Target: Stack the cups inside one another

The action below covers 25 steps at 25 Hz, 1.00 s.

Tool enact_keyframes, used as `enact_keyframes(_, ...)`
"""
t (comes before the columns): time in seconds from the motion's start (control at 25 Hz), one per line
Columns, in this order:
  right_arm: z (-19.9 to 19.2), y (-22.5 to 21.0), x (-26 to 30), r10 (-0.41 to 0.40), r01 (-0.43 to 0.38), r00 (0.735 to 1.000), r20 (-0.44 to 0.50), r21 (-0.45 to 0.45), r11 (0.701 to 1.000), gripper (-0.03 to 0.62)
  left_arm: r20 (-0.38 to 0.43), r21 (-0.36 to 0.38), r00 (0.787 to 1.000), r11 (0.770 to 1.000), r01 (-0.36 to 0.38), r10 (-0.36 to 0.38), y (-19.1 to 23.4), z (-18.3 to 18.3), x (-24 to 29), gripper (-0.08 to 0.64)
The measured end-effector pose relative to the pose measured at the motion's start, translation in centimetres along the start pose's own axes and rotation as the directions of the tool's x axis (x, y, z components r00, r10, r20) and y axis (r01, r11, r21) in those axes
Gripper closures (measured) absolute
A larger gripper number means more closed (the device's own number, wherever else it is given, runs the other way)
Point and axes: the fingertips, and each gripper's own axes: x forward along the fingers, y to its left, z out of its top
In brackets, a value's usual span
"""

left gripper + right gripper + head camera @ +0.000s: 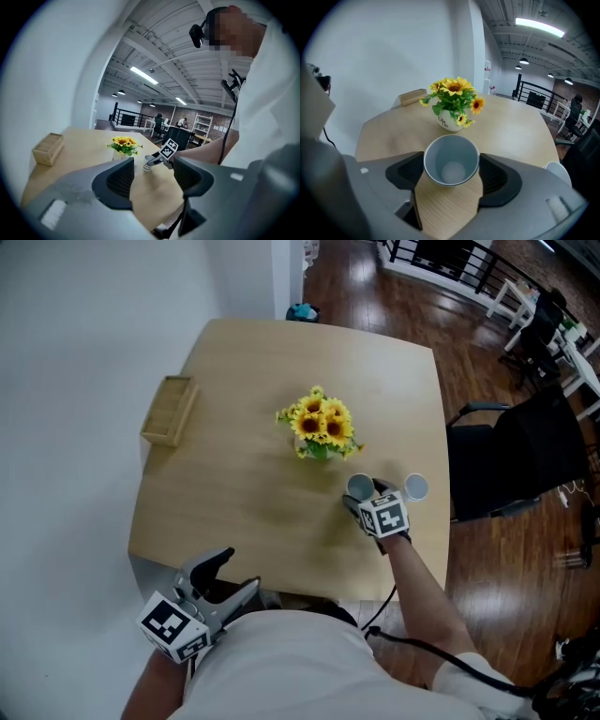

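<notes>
While the right gripper (364, 494) reaches out over the light wooden worktop (244, 493) at the right of centre in the head view, its jaws stand on either side of a pale blue-grey round cup (359, 487). In the right gripper view the two dark pads meet the cup's (451, 158) rim on both sides, so it looks closed on the cup, though whether the cup rests on the wood or is just clear of it I cannot tell.

The cup stands upright, mouth up, so its long axis runs vertical and its empty inside faces the camera.

The second pale round cup (416, 487) stands just beside it, towards the right edge of the head view. It is level with the first in the frame and close to the worktop's right edge. In the right gripper view only a sliver of its white rim (558, 171) shows at the lower right, behind the gripper's body. It too is upright with its mouth up.

The coming move likely turns on that sideways offset. The held cup would need to rise, go a short way towards the frame's right and come down mouth-up along the same vertical axis.

The left gripper (236, 573) hangs at the lower left of the head view, off the worktop's near edge, jaws wide apart with nothing between them (152, 180). It is well apart from both cups, so the right hand is the nearer.

A bunch of yellow sunflowers in a small white pot (321, 426) stands near, up and left of the held cup.
</notes>
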Motion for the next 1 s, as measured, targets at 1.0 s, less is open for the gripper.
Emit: enact_keyframes(1.0, 0.8, -12.4, -13.8, -0.093, 0.087, 0.987, 0.129, 0.058, 0.995, 0.232, 0.041, 0.032, 0.986, 0.986, 0.162, -0.164, -6.4, 3.0, 10.3, 0.284)
